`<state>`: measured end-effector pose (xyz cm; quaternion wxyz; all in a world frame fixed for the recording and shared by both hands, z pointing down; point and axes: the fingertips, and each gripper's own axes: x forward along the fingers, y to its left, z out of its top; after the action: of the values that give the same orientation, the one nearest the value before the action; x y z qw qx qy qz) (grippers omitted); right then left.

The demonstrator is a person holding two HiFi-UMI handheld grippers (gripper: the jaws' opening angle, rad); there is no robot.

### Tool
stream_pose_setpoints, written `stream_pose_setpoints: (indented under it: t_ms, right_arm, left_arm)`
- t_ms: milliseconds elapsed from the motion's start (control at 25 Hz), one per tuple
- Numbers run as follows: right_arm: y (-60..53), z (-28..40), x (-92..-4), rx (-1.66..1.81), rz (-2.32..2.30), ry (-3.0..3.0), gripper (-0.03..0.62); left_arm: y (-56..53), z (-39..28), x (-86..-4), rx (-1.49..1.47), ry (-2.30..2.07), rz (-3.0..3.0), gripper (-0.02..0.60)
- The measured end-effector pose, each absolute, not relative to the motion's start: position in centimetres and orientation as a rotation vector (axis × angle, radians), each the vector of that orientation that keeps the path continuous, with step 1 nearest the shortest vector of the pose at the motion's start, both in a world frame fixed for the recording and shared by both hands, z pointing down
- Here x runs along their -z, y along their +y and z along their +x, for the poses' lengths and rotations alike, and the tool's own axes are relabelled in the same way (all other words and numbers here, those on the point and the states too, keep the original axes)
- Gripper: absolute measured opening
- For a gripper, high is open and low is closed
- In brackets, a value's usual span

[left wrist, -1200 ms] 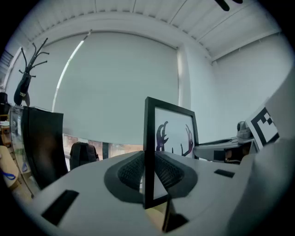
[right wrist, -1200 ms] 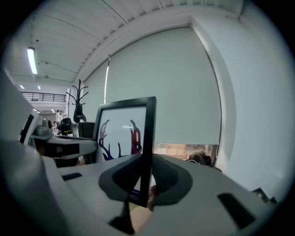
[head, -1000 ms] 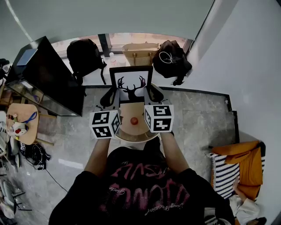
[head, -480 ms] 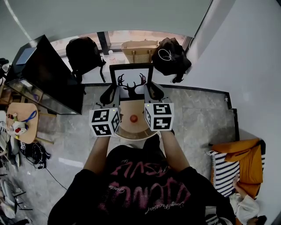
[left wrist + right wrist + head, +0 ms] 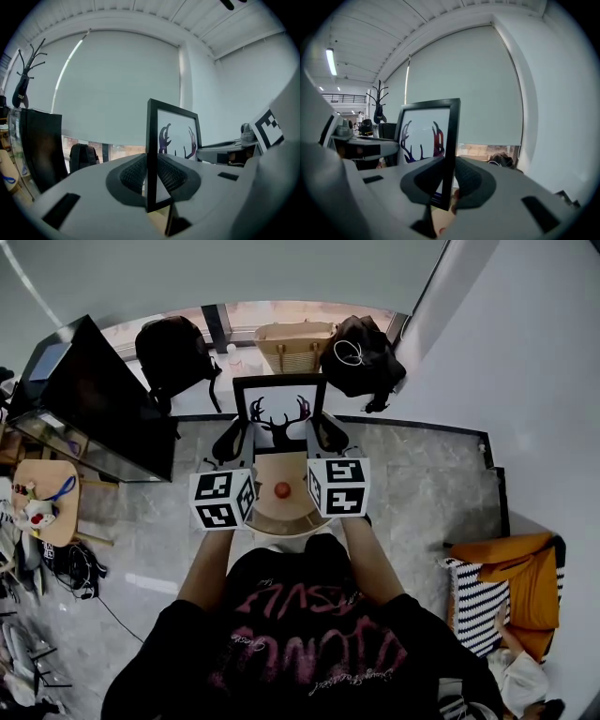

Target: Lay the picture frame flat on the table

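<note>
Head view: left gripper and right gripper clamped the upright picture frame by its sides; a backpack stood behind it, a small red object before it.

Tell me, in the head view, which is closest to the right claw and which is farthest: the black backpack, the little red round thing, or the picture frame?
1. The picture frame: pinched by the right claw at its right edge.
2. The little red round thing: on the round table, back toward the person.
3. The black backpack: far off to the left, down by the window.
</note>
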<state>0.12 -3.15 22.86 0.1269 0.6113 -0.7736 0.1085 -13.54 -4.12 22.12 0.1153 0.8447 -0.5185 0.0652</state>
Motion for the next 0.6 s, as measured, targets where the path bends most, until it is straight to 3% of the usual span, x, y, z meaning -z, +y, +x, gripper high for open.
stream_pose_setpoints:
  t_ms: [600]
  right_arm:
    - [-7.2,4.5,-24.9,-0.397,1.700,-2.278,0.081]
  left_arm:
    - [-7.5,-9.1,-23.7,-0.258,-1.563,2.400,0.072]
